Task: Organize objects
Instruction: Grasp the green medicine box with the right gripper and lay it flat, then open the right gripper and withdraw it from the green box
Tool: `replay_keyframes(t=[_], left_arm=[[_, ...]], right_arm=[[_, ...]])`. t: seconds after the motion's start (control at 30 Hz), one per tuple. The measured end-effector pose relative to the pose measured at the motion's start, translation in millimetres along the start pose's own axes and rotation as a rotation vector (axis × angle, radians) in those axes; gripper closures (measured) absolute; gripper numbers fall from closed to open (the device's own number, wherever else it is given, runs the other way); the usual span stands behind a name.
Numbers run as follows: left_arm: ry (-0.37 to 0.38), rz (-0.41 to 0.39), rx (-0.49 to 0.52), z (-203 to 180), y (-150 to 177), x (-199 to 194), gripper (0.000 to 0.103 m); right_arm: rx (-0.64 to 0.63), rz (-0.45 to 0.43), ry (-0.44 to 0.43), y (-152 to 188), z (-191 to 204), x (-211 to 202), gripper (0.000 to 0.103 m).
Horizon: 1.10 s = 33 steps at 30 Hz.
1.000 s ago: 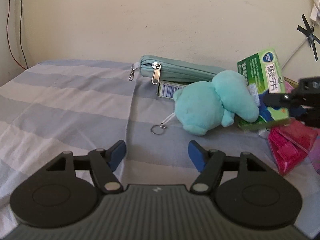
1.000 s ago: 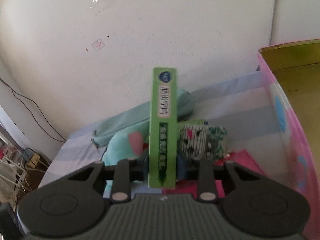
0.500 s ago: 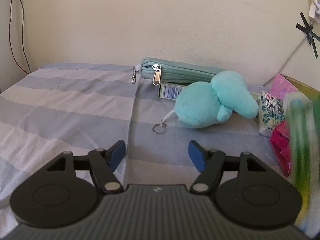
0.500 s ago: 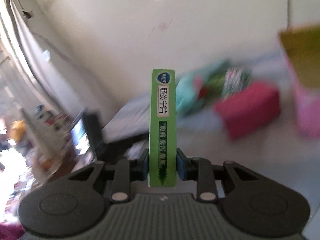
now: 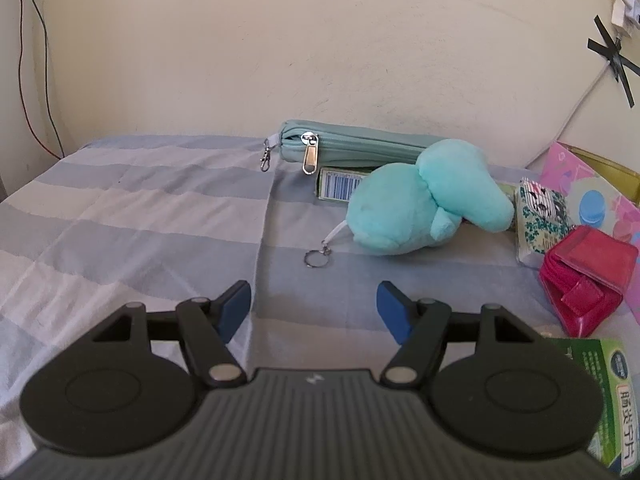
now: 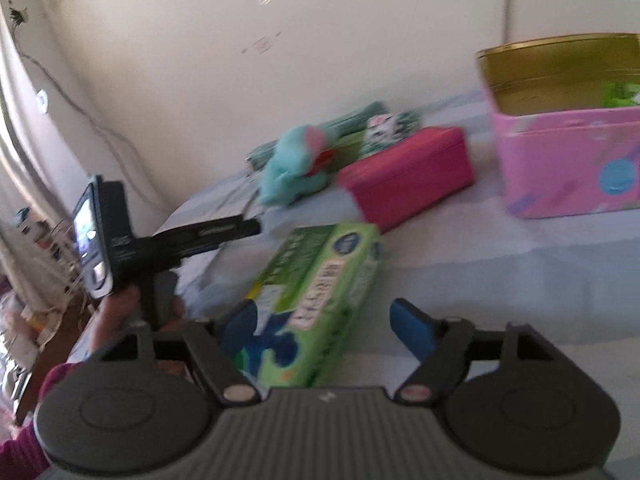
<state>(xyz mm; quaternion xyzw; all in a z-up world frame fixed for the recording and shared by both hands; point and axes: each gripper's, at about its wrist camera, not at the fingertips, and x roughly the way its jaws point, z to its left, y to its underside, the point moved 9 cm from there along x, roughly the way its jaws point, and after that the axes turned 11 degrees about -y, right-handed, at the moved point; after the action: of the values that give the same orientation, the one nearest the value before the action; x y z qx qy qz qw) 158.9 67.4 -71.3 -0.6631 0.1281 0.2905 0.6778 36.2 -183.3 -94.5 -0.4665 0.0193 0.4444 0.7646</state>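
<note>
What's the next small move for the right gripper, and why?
Probably back the right gripper off the green box. Its jaws have just been opening; the box lies tilted on the bedsheet between them, no longer pinched. The pink tin stands open nearby.

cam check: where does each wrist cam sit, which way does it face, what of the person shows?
Left wrist: on the open left gripper, facing the wall over the teal plush; no body visible.
Right wrist: on the right gripper, jaws just opened around the green box; left hand visible.
Shared: plush, green box, red wallet, pink tin.
</note>
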Motion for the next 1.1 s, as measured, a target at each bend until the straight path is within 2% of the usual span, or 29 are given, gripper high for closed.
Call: replay_keyframes(t=[0.1, 0.17, 0.23, 0.27, 0.37, 0.57, 1.1], left_arm=[[-0.001, 0.001, -0.001, -0.1, 0.5, 0.3, 0.032], [-0.003, 0.004, -0.002, -0.6, 1.4, 0.2, 0.032], [-0.006, 0.006, 0.002, -1.7, 2.5, 0.3, 0.032], [-0.005, 0.007, 0.006, -2.1, 2.4, 0.9, 0.032], [-0.011, 0.009, 0.013, -3.0, 3.1, 0.5, 0.032], [-0.021, 0.019, 0.033, -4.0, 3.2, 4.1, 0.032], [-0.055, 0.024, 0.054, -3.6, 4.9, 4.0, 0.028]], right_arm=[[-0.003, -0.001, 0.005, 5.4, -9.2, -2.4, 0.025], [-0.029, 0.0, -0.015, 12.6, 1.7, -6.2, 0.025], [-0.106, 0.003, -0.013, 18.3, 15.8, -6.5, 0.02], [-0.158, 0.004, 0.006, 21.4, 20.4, -7.1, 0.013], [-0.263, 0.027, 0.063, 30.4, 29.8, -1.6, 0.012], [-0.302, 0.066, 0.078, 36.1, 32.9, 4.7, 0.008], [-0.293, 0.066, 0.023, 37.6, 37.0, 1.3, 0.008]])
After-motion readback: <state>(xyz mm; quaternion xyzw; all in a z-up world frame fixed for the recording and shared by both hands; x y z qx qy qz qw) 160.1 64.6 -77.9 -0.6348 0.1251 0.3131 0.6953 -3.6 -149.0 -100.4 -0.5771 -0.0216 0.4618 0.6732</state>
